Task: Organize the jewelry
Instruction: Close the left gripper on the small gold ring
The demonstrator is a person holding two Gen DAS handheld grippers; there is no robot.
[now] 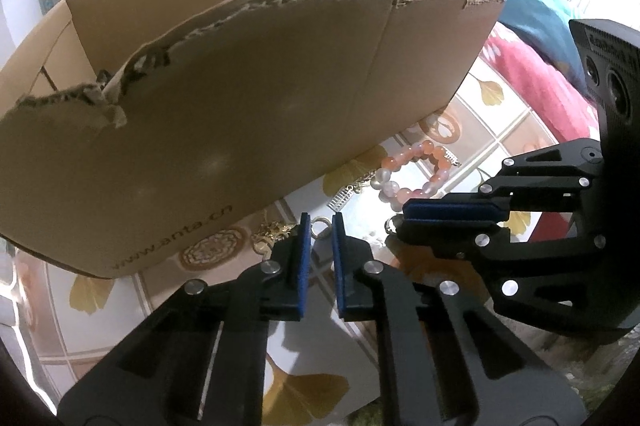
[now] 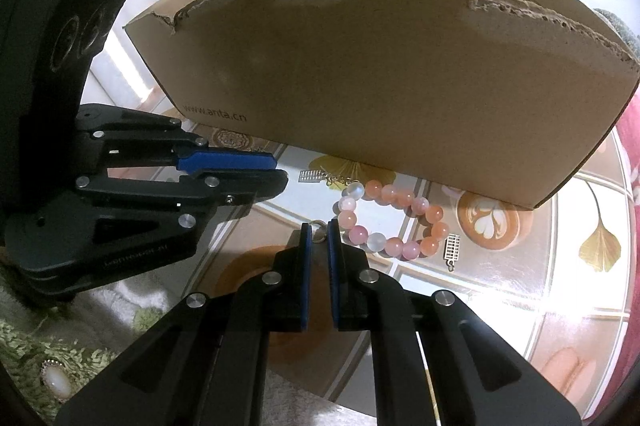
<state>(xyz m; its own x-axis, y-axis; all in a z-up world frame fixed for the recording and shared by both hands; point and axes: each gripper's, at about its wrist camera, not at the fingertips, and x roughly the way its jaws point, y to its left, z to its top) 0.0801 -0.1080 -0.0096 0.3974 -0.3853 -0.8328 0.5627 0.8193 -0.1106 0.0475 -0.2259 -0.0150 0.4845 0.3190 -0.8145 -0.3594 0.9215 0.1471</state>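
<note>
Two grippers low over tabletop, both nearly pressed together. Your left gripper (image 1: 319, 226) has small silver metal ring (image 1: 319, 224) at its tips; your right gripper (image 2: 320, 232) pinching what looks like same ring. Pink-and-white beaded bracelet (image 2: 390, 222) lies just right of right tips, torn brown cardboard box (image 2: 380, 85) beyond. Risk: both pulling one small ring, so it may slip or snag bracelet.
</note>
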